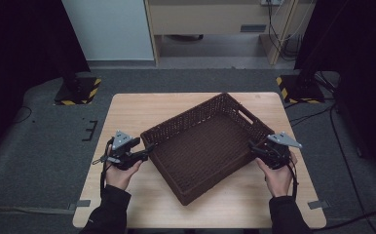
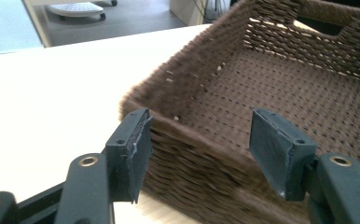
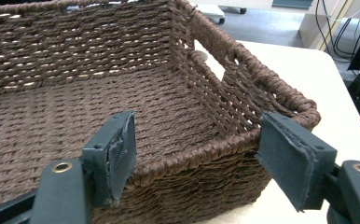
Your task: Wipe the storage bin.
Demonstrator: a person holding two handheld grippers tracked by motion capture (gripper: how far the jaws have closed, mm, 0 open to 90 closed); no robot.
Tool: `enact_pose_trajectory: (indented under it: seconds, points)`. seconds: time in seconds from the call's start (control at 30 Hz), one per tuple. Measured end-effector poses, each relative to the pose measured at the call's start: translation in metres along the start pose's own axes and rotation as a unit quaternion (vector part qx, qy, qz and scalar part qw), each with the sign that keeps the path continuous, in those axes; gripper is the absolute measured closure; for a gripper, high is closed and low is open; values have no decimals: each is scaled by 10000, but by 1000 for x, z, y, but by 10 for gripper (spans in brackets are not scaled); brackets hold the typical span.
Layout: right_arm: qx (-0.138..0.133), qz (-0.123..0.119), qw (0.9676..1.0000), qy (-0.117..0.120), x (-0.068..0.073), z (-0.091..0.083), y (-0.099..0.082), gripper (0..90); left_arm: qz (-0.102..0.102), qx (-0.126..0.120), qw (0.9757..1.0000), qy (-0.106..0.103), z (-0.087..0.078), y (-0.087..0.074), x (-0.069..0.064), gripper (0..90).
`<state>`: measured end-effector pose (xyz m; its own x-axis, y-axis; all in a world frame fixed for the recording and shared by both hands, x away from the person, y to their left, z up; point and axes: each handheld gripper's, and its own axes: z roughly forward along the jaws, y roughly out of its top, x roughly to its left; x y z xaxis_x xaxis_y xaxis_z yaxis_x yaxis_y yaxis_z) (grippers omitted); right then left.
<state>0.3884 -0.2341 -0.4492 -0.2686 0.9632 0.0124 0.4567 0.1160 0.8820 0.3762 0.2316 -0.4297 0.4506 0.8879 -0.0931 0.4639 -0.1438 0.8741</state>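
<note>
A dark brown woven basket (image 1: 188, 118) with cut-out handles stands empty and turned at an angle on the light wooden table (image 1: 130, 109). My left gripper (image 1: 146, 152) is at the basket's left corner. In the left gripper view the basket (image 2: 187, 88) has its low wall between the spread pads of the left gripper (image 2: 206, 151), one pad outside and one over the inside, neither pressing. My right gripper (image 1: 254, 146) is at the right corner. In the right gripper view the basket (image 3: 215, 149) has its rim between the wide-open right gripper (image 3: 201, 158), with a gap at both pads.
Bare table top lies around the basket on every side. Beyond the far table edge are grey carpet, two black stands with yellow-striped bases (image 1: 79, 90) (image 1: 298, 87), a pale cabinet and loose cables (image 1: 283, 34).
</note>
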Motion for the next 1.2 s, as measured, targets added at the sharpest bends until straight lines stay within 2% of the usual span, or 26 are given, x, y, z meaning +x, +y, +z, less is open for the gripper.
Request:
enact_pose_trajectory:
  seconds: [0.07, 0.1, 0.2, 0.27, 0.33, 0.43, 0.47, 0.6, 0.63, 0.73, 0.83, 0.93, 1.03, 1.2]
  points:
    - [31, 144, 9998, 99, -3, -1, 2, 299, -41, -12, 10000, 62, 1, 2, 4, 406]
    - [-36, 148, 9998, 110, -2, -4, 3, 293, 41, -6, 9999, 127, 4, 4, 7, 409]
    - [-71, 173, 9997, 153, 3, -10, 3, 304, 54, 14, 9999, 128, 8, 6, 10, 413]
    - [61, 93, 9999, 73, 6, -6, 1, 319, 91, 75, 9998, 158, 15, 7, 14, 418]
    - [47, 142, 9998, 109, 4, -2, 0, 326, 127, 156, 9997, 159, 21, 6, 18, 426]
    - [36, 131, 9999, 72, 3, 1, 1, 331, 38, 223, 9997, 54, 26, 6, 22, 423]
    - [42, 135, 9999, 65, 1, 3, 2, 333, -53, 281, 9995, -106, 30, 6, 24, 429]
    - [89, 140, 9998, 101, 2, 2, 4, 330, 44, 323, 9993, -173, 32, 6, 22, 483]
    - [123, 147, 9995, 232, 4, -2, 5, 342, 69, 328, 9993, -170, 32, 6, 21, 516]
    - [164, 175, 9986, 482, 9, -7, 3, 334, 181, 373, 9991, -98, 27, 5, 15, 523]
    - [201, 104, 9979, 602, 17, -12, 2, 320, 187, 338, 9992, -81, 19, -1, 9, 523]
    - [228, -17, 9976, 660, 25, -13, 2, 292, 168, 317, 9993, -115, 12, -4, 3, 518]
    - [299, 7, 9968, 736, 32, -9, 0, 296, 216, 345, 9991, -146, 9, -3, 2, 518]
    - [304, -43, 9973, 667, 31, -7, 1, 337, 164, 326, 9992, -141, 12, -1, 5, 570]
